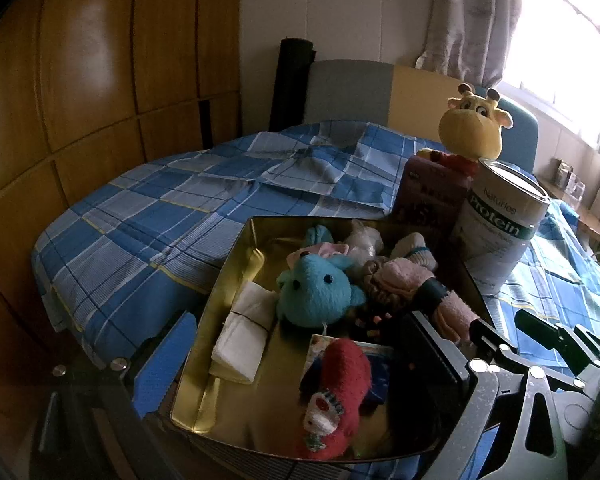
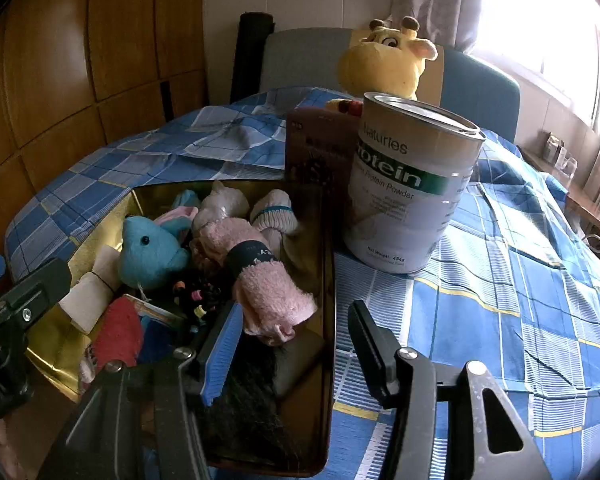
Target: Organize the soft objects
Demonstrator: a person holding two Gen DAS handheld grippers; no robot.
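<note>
Pink rolled towel [image 2: 260, 276] lies lengthwise, seemingly, along the tin [image 2: 327, 280].

Protein can [image 2: 412, 188] beside crowded tin [image 2: 328, 280]

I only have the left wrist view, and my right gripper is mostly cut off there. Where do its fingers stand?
Observer: The right gripper is open, astride the tin's right wall, with the blue finger inside and the black finger outside over the bedspread.
Operator: Anything under the inside finger?
Observer: A dark furry thing lies in the tin's near corner.
Operator: And the pink towel?
Observer: The towel's near end lies right at the blue pad's tip. I cannot tell whether they touch.
</note>
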